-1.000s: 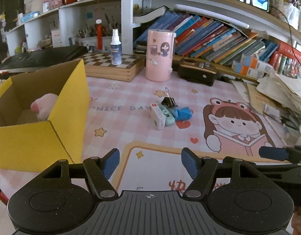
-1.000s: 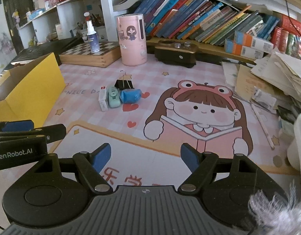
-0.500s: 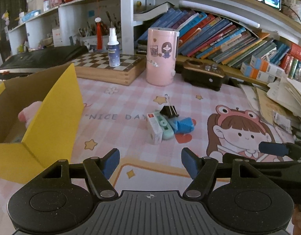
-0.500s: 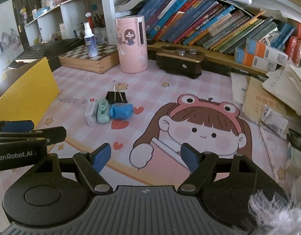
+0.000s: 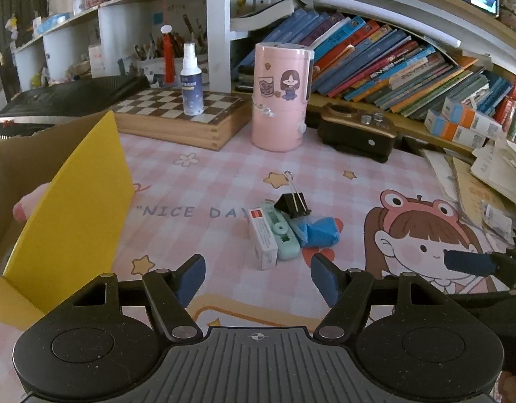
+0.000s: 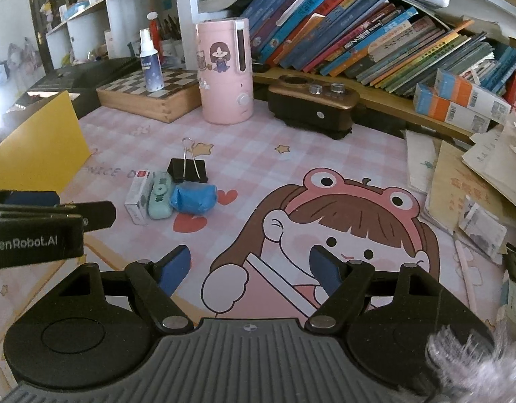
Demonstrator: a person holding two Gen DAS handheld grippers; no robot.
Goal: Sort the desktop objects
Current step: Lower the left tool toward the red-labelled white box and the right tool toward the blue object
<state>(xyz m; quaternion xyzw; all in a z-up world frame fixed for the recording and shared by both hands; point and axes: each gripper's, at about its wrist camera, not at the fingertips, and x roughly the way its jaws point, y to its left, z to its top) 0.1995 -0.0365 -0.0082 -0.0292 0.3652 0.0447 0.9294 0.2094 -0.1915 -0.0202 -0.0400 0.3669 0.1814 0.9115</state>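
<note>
At the centre of the pink checked desk mat (image 5: 197,181) we see a small cluster of four items lying together. A white carton with a red end (image 5: 263,240) lies at the left of the group, a mint-green correction-tape dispenser (image 5: 280,231) touches its right side, and a crumpled blue pouch (image 5: 320,233) sits just beside the dispenser. A black binder clip (image 5: 293,203) with its wire handles raised stands at the far edge of the cluster, against the dispenser and the pouch. In the right wrist view we find the same group: carton (image 6: 137,196), dispenser (image 6: 160,194), pouch (image 6: 194,198) and clip (image 6: 188,169).

The left gripper (image 5: 257,277) hangs over the mat on the near side of the cluster, its blue-padded jaws apart with nothing between them. The right gripper (image 6: 247,267) hangs over the printed cartoon girl (image 6: 338,231), to the right of the cluster, jaws likewise spread and empty.

To the left we see an open yellow cardboard box (image 5: 76,208) with a pink soft object (image 5: 24,206) partly hidden inside. Behind the cluster stand a pink cylindrical appliance (image 5: 281,97), a wooden chessboard case (image 5: 177,116) bearing a spray bottle (image 5: 190,82), and a dark brown device (image 5: 357,134). Slanted books (image 5: 392,67) fill the shelf behind, and loose papers (image 6: 476,181) pile at the right.
</note>
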